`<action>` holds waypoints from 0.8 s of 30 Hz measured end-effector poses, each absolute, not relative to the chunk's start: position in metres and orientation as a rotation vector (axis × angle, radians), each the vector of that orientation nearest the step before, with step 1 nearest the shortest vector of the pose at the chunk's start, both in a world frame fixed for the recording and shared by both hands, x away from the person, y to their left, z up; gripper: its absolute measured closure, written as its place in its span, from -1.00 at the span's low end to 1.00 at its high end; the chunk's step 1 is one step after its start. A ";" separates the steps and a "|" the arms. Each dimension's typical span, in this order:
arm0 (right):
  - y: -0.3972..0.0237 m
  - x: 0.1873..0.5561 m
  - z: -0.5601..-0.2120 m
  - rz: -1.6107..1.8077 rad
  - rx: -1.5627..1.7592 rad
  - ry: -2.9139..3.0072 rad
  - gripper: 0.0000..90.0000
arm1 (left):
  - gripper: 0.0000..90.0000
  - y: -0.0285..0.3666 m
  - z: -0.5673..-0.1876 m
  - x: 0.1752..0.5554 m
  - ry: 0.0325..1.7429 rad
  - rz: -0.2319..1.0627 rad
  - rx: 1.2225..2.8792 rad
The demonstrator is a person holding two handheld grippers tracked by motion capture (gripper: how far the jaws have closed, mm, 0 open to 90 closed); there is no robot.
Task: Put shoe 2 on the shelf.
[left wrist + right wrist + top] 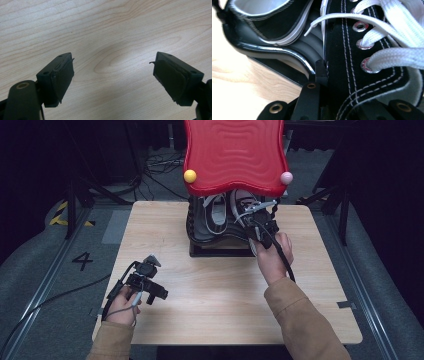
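Two black canvas shoes with white laces stand on the lower black shelf [200, 239] of a small rack, under its red wavy top [232, 150]. My right gripper [256, 224] reaches in from the front and is shut on the right shoe [243, 201]. In the right gripper view the jaws of my right gripper [352, 100] pinch the side panel of that shoe [342, 62] beside the eyelets, and the far jaw is hidden behind the canvas. The left shoe [274, 27] lies beside it. My left gripper [113, 72] hangs open over bare wood, nothing between its pads.
The rack stands at the far middle of the wooden table [215, 295], with a yellow ball [190, 176] and a pink ball [286, 178] on the red top's corners. Cables trail over the dark floor behind. My left gripper [149, 279] rests near the table's front left.
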State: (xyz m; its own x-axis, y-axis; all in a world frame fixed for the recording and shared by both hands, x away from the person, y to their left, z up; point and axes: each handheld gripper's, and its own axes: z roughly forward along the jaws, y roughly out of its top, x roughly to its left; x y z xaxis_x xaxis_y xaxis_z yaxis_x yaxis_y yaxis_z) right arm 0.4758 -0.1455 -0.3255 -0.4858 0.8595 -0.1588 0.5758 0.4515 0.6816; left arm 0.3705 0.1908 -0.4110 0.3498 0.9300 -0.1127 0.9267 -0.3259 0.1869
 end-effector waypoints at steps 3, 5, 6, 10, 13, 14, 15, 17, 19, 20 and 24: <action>-0.143 0.480 -0.326 0.775 1.214 2.201 0.91 | -0.62 0.193 -0.413 0.370 1.687 0.015 2.389; -0.140 0.484 -0.329 0.776 1.227 2.192 0.89 | -0.62 0.194 -0.414 0.369 1.695 0.013 2.384; -0.139 0.487 -0.331 0.774 1.235 2.191 0.88 | -0.62 0.194 -0.414 0.368 1.698 0.009 2.383; -0.137 0.494 -0.337 0.770 1.274 2.201 0.86 | -0.62 0.196 -0.414 0.367 1.696 0.010 2.385; -0.128 0.495 -0.338 0.756 1.280 2.243 0.51 | -0.62 0.196 -0.414 0.366 1.699 0.009 2.381; -0.126 0.496 -0.337 0.740 1.268 2.271 0.44 | -0.62 0.196 -0.414 0.367 1.693 0.007 2.386; -0.124 0.495 -0.337 0.724 1.256 2.291 0.37 | -0.62 0.195 -0.414 0.367 1.689 0.005 2.391; -0.125 0.494 -0.337 0.724 1.269 2.322 0.33 | -0.62 0.194 -0.414 0.369 1.688 0.004 2.392; -0.127 0.492 -0.336 0.730 1.271 2.332 0.33 | -0.62 0.192 -0.414 0.370 1.690 0.006 2.389; -0.134 0.489 -0.332 0.771 1.292 2.351 0.32 | -0.62 0.188 -0.413 0.372 1.673 0.004 2.399; -0.148 0.476 -0.326 0.865 1.274 2.405 0.25 | -0.62 0.180 -0.410 0.374 1.647 0.009 2.412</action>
State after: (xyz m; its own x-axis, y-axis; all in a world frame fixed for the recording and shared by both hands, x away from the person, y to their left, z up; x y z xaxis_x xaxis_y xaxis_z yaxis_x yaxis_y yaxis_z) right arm 0.4756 -0.1480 -0.3258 -0.5692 0.8217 0.0273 0.6507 0.4300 0.6259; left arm 0.3744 0.1802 -0.4100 0.3717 0.9207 -0.1186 0.9193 -0.3473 0.1848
